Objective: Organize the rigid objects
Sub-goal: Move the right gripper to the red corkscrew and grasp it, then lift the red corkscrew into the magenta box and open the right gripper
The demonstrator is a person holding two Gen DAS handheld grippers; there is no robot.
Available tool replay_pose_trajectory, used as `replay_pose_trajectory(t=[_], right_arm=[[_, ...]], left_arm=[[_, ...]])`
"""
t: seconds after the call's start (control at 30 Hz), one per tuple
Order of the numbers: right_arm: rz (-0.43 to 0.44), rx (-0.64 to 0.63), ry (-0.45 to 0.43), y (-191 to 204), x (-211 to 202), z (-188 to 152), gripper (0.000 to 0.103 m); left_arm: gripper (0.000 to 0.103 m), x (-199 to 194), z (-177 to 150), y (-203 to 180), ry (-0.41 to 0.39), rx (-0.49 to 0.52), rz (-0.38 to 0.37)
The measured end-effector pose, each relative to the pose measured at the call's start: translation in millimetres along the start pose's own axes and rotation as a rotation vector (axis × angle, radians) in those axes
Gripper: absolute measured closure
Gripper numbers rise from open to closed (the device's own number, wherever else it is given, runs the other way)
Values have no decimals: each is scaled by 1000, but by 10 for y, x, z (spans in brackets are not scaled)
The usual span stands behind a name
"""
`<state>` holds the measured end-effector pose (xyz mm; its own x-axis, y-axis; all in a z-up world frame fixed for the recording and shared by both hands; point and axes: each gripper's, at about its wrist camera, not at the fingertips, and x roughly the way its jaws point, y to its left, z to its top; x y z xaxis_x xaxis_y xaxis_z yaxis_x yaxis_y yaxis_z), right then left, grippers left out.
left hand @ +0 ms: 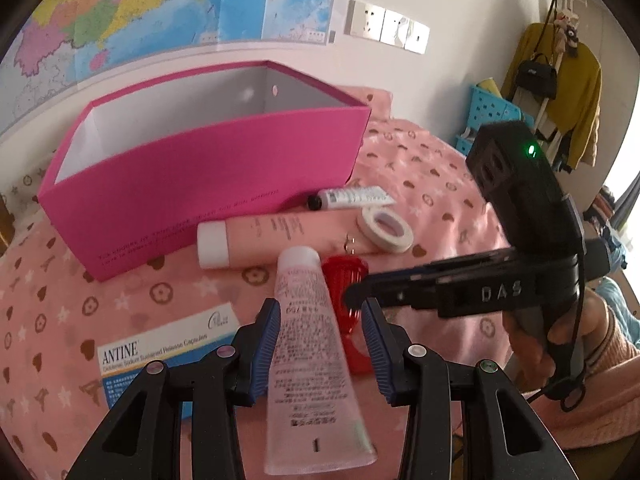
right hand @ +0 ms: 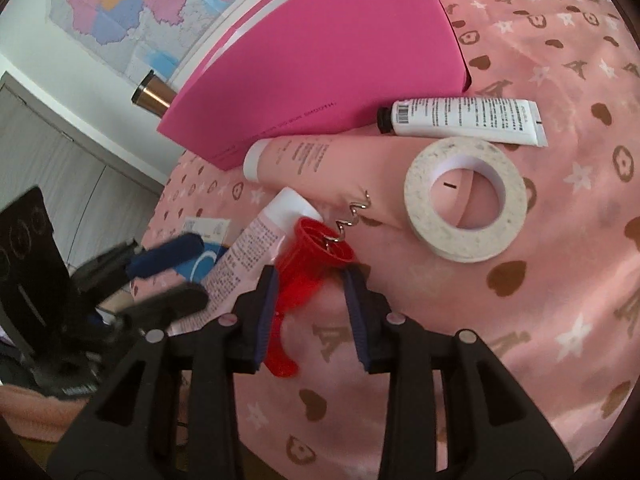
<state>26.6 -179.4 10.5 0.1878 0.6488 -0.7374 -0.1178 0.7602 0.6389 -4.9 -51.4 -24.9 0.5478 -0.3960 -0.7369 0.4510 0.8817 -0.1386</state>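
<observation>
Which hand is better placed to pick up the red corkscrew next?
Right. The right tool already straddles the red corkscrew, pads not yet pressing. The left tool straddles the pink tube beside it instead.

You can read "ANTINE" on the blue-and-white medicine box [left hand: 168,354], lower left, and "DAS" on the right gripper [left hand: 356,294], right of centre.

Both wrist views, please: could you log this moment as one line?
left gripper: open around pink tube | right gripper: open around red corkscrew | pink box: nothing visible inside
</observation>
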Motion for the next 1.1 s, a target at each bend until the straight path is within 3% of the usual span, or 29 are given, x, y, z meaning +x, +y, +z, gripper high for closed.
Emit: replay_pose_trajectory(t=[0.2, 0.4, 0.47, 0.53, 0.73, 0.97, 1.1], right_arm=[[-15, 39, -29, 40, 60, 64, 63], [-28, 60, -57, 81, 96, 97, 52], [-48, 51, -77, 115, 117, 94, 53], [-64, 37, -78, 126, 131, 91, 63], [-32, 17, -96, 95, 10, 80, 66], [-61, -37, -157, 160, -272, 84, 66], [-100, -83, -197, 217, -404, 88, 66]], left_arm=[[60, 66, -60, 96, 20, -18, 46], [59, 59, -81, 113, 15, -10, 73], [59, 64, -80, 112, 15, -5, 82], [59, 76, -84, 122, 19, -4, 92], [59, 60, -71, 171, 10, -34, 52], [60, -33, 50, 113, -40, -39, -85], [60, -6, 125, -16, -49, -1, -116]])
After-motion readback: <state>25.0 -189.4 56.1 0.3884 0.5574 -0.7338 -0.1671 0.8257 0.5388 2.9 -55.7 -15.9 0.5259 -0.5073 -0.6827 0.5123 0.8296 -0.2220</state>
